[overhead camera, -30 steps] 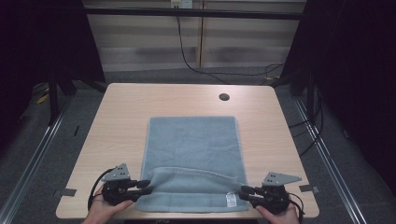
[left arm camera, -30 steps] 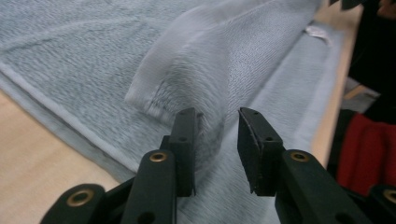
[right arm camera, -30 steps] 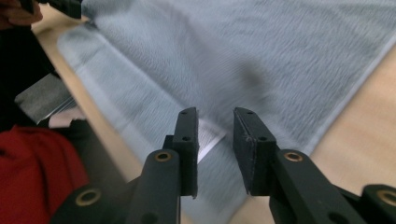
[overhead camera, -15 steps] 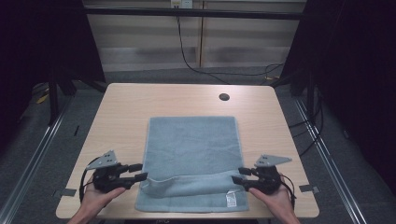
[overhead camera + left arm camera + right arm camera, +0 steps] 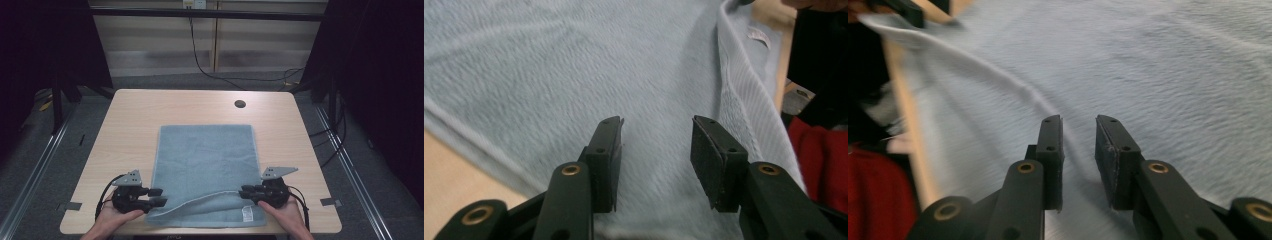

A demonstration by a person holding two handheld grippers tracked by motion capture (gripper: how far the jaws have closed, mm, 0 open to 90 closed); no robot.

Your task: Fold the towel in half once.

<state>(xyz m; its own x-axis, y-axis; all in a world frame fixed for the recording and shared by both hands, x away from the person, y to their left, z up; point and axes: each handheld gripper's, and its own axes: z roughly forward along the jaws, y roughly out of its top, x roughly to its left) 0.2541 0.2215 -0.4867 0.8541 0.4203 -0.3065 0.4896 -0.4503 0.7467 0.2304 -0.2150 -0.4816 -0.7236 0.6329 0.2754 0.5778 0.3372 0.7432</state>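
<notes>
So the blue-grey towel (image 5: 206, 165) is lying flat in the middle of the tabletop (image 5: 130, 120), reaching from about the centre down to the near edge, with its near strip folded back over itself so a curved hem is running across from left to right. A small white label (image 5: 246, 214) is sitting on the near right corner of it. The left claw (image 5: 159, 196) is hovering right at the towel's near left corner, jaws pointing right toward the cloth; in the left gripper view (image 5: 656, 152) its jaws are standing clearly apart with towel pile showing in the gap, nothing pinched between them. The right claw (image 5: 245, 192) is sitting at the near right side, pointing left, right where the folded hem is ending. In the right gripper view (image 5: 1079, 150) its jaws are parted too, just narrower than the other pair, and the fold's ridge is running away from them toward the far left of that view. Both are basically on top of the towel's near edge, one at each side, neither one gripping it as far as I can see. The person's hands are coming in from the near edge behind each claw. Farther back there's a small dark round hole (image 5: 240, 104) in the tabletop, well apart from the towel's far right corner.
</notes>
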